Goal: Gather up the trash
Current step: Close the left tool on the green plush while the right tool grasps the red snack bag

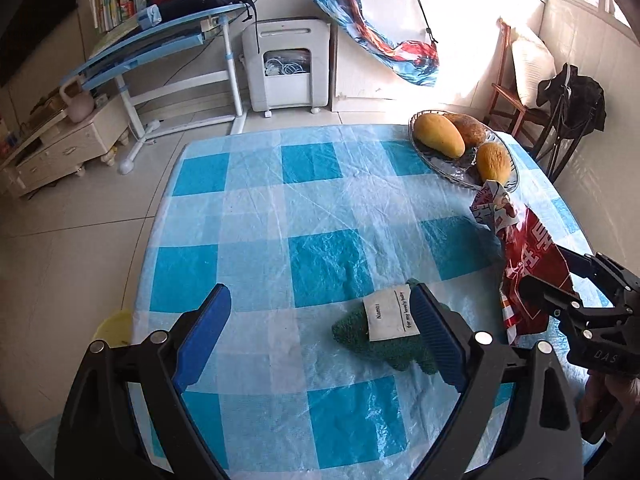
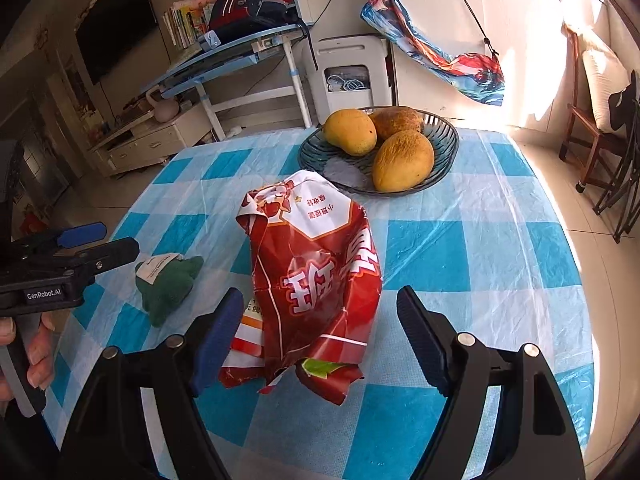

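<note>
Checked cloth (image 2: 460,240) bore the wrapper (image 2: 316,280), long axis toward twelve o'clock, between the right gripper's (image 2: 320,344) spread jaws; left gripper (image 1: 320,336), also spread, sat farther off

Two wrist views, angled down (close), sharing checked table (image 1: 320,208)

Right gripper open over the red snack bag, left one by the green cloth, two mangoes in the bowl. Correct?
Not quite: the bowl holds three mangoes, as the right wrist view shows. The rest stands: right gripper open over the red snack bag, left gripper by the green cloth.
</note>
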### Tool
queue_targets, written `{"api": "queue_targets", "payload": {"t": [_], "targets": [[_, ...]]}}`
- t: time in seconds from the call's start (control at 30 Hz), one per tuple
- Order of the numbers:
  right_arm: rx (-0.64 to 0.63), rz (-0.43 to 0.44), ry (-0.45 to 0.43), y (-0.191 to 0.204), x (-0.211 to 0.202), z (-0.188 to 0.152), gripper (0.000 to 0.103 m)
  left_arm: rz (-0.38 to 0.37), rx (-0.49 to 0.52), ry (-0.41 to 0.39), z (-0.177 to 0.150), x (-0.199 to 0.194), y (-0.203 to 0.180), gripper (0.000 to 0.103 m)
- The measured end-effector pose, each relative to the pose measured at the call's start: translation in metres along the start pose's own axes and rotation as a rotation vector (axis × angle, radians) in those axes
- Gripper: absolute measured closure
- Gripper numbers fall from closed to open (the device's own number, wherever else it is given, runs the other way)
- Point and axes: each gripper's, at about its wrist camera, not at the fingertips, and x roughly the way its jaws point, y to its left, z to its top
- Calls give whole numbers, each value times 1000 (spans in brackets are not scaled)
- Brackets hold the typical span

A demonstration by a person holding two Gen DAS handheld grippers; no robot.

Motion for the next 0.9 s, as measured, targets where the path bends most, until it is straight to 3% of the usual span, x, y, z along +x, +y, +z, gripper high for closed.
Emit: {"api": "queue_targets", "payload": {"t": [0.3,0.33,0.4,0.5,0.67,0.9], "targets": [[12,51,49,1,16,7,27,29,193,51,-5,33,-52,15],[10,60,57,1,17,8,31,30,215,55,-6,34,-57,15],[8,82,63,2,18,8,52,15,238,67,-10,35,-61,23],[11,123,68,2,17,7,63,-39,222,72,-14,30,-59,39],[17,189,89,10,13,-2,66,-60,220,57,-23,12,-50,53],[-5,277,135,36,-2,-29,66,-40,161,31,-42,-29,-17,55]]}}
